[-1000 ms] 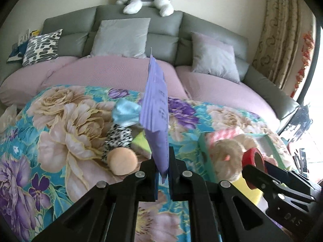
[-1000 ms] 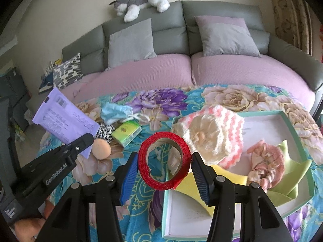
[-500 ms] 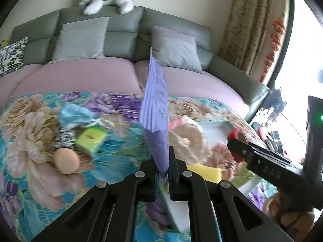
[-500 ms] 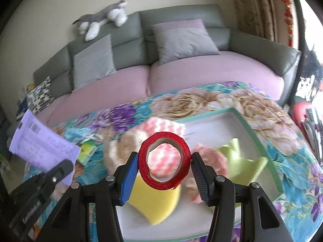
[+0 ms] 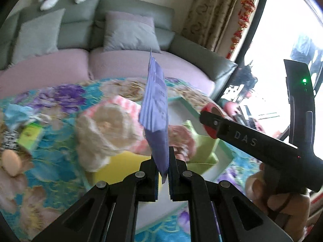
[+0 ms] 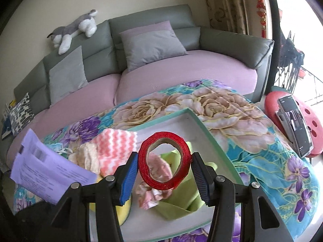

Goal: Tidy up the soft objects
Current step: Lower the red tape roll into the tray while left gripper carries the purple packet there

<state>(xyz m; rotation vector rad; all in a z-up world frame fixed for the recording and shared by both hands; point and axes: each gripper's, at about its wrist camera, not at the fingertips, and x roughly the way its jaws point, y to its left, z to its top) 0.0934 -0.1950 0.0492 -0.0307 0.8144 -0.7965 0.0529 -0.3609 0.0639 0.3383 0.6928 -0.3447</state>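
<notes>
My left gripper (image 5: 163,173) is shut on a lilac paper packet (image 5: 155,109) that stands upright between its pads; the same packet (image 6: 46,171) shows at the lower left of the right wrist view. My right gripper (image 6: 164,167) is shut on a red tape roll (image 6: 142,161), held on edge above a white tray with a green rim (image 6: 201,121). In the tray lie a pink zigzag cloth (image 6: 113,149), a cream fluffy piece (image 5: 105,133), a pink scrunchie (image 6: 159,167), a green cloth (image 6: 181,197) and a yellow sponge (image 5: 121,165).
The tray rests on a floral blanket (image 6: 252,141). Left of it lie a green packet (image 5: 30,135), a peach ball (image 5: 12,161) and a blue mask (image 5: 14,113). Behind is a grey and pink sofa (image 6: 181,74) with a plush dog (image 6: 74,28). A red stool (image 6: 302,117) stands right.
Both grippers have swung to the right, from over the loose items to over the tray. The packet and the tape roll stay gripped as before.
</notes>
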